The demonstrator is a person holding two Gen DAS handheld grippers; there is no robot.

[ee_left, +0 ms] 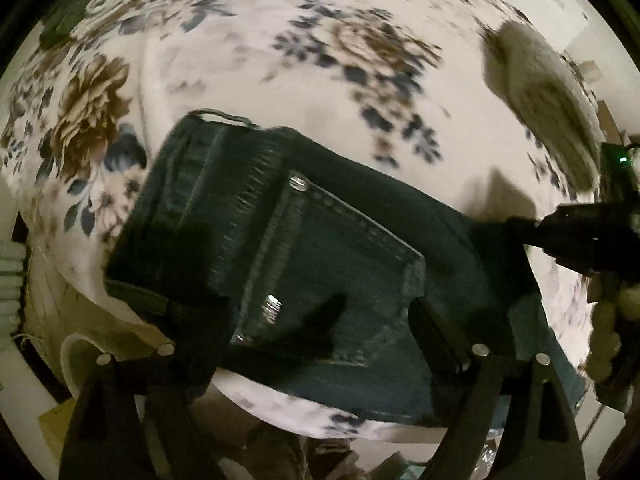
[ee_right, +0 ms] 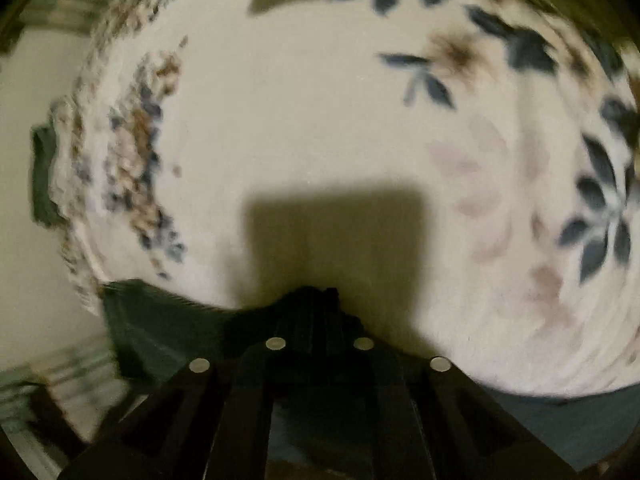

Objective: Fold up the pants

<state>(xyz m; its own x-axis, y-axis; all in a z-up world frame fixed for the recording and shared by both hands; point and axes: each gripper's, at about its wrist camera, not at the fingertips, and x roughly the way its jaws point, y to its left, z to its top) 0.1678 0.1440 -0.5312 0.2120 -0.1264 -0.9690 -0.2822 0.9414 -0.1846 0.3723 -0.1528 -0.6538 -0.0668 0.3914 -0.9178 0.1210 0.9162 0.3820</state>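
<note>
Dark blue denim pants (ee_left: pixel 304 256) lie on a floral bed sheet (ee_left: pixel 248 60), the waistband at the left and a back pocket with rivets facing up. My left gripper (ee_left: pixel 320 320) is open, its two black fingers spread over the pocket area just above the fabric. My right gripper (ee_right: pixel 316 300) is shut on the pants' dark fabric (ee_right: pixel 160 328) at the cloth's edge, with the fabric bunched at the fingertips. The right gripper also shows in the left wrist view (ee_left: pixel 516 228), at the pants' right edge.
The white sheet with brown and blue flowers (ee_right: pixel 360 120) covers the bed. A cream knitted item (ee_left: pixel 536 92) lies at the far right. The bed edge and clutter below (ee_left: pixel 280 452) are near. A green light glows on a device (ee_left: pixel 622 159) at the right.
</note>
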